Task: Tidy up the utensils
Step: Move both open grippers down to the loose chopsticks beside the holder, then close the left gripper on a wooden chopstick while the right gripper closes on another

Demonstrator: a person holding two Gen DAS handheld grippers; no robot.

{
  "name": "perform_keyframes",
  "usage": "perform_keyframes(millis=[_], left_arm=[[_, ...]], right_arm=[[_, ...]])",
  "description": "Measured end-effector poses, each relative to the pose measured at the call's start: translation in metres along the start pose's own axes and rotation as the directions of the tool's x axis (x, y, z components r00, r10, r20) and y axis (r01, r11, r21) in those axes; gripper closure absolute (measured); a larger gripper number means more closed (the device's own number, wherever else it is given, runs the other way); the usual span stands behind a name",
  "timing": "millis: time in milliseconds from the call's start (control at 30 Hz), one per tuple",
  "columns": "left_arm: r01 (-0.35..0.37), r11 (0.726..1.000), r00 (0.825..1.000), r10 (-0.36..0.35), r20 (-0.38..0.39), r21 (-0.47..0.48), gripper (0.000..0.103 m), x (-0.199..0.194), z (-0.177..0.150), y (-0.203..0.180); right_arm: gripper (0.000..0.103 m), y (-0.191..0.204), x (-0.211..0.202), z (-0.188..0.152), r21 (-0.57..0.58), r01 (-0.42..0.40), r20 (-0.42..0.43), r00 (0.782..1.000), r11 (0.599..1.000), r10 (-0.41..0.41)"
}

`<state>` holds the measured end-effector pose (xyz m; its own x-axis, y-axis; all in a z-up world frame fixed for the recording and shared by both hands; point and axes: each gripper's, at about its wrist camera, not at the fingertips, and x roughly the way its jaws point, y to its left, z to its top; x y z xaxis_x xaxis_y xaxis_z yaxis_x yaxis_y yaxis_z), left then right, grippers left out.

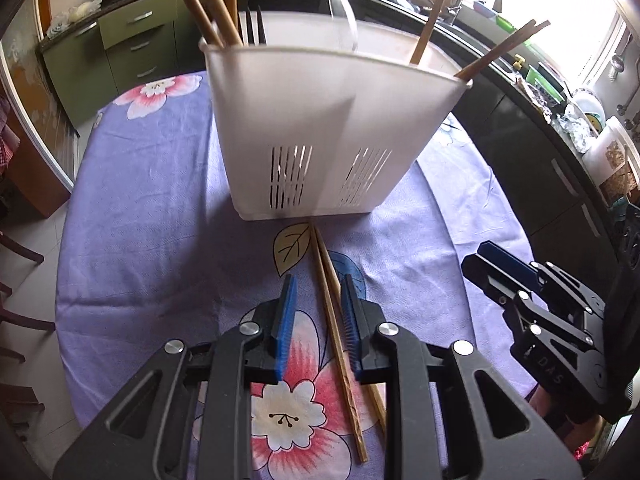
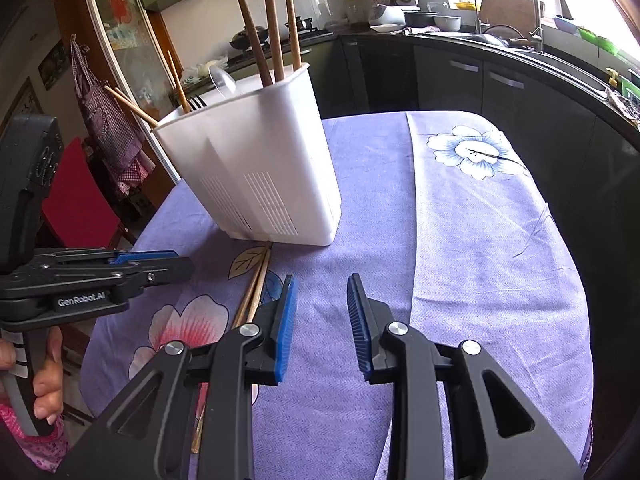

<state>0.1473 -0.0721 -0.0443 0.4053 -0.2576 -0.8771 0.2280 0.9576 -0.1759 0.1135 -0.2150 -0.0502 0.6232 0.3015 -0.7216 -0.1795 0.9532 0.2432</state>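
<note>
A white plastic utensil holder stands on the table; it also shows in the right wrist view. It holds wooden handles, a fork, a clear spoon and chopsticks. A pair of wooden chopsticks lies flat on the cloth, tips at the holder's base. My left gripper is open, low over the cloth, its blue pads astride the chopsticks without touching them. My right gripper is open and empty over bare cloth, to the right of the chopsticks.
The table wears a purple flowered cloth. Dark kitchen counters with a sink and tap run behind and to the right. Green drawers stand at the back left. A red chair is beside the table's left edge.
</note>
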Motion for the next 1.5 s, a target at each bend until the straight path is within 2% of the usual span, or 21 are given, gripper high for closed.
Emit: perform_keyframes(millis=[200,500,667,800,900,1033,1233,1400,1500], left_arm=[[0.014,1.000,0.996,-0.015,-0.086,-0.018,0.081,0.033,-0.002,-0.001],[-0.034,0.999,0.991,0.032,-0.129,-0.011,0.081,0.059,0.002,-0.007],[-0.072,0.997,0.989,0.072,-0.128,0.006,0.081,0.067,0.006,-0.015],[-0.109,0.994,0.984,0.111,-0.136,0.020,0.087,0.073,0.009,-0.018],[-0.124,0.992,0.983,0.128,-0.133,0.037,0.093,0.073,0.009,-0.017],[-0.108,0.993,0.984,0.112,-0.137,0.038,0.094,0.069,0.000,-0.011],[-0.105,0.994,0.984,0.110,-0.138,0.038,0.094,0.056,-0.017,0.011],[-0.108,0.994,0.984,0.110,-0.142,0.023,0.094,0.046,-0.028,0.027],[-0.088,0.996,0.986,0.087,-0.142,-0.001,0.094,0.044,-0.028,0.034]], right_arm=[[0.075,-0.006,0.010,-0.001,0.020,-0.011,-0.013,1.000,1.000,0.011],[0.075,-0.016,0.010,-0.003,0.035,-0.020,-0.011,1.000,0.999,0.021],[0.075,-0.021,0.008,-0.004,0.048,-0.024,-0.007,1.000,0.999,0.025],[0.075,-0.019,0.007,-0.006,0.046,-0.027,-0.007,1.000,0.999,0.028],[0.069,-0.017,0.008,-0.006,0.037,-0.027,-0.013,1.000,0.999,0.028],[0.068,-0.002,0.017,-0.009,-0.007,-0.031,-0.043,0.999,0.999,0.031],[0.068,0.039,0.045,-0.013,-0.117,-0.045,-0.113,0.993,0.992,0.032],[0.068,0.071,0.072,-0.010,-0.205,-0.030,-0.169,0.986,0.978,-0.005],[0.068,0.083,0.085,-0.006,-0.235,-0.012,-0.192,0.981,0.972,-0.035]])
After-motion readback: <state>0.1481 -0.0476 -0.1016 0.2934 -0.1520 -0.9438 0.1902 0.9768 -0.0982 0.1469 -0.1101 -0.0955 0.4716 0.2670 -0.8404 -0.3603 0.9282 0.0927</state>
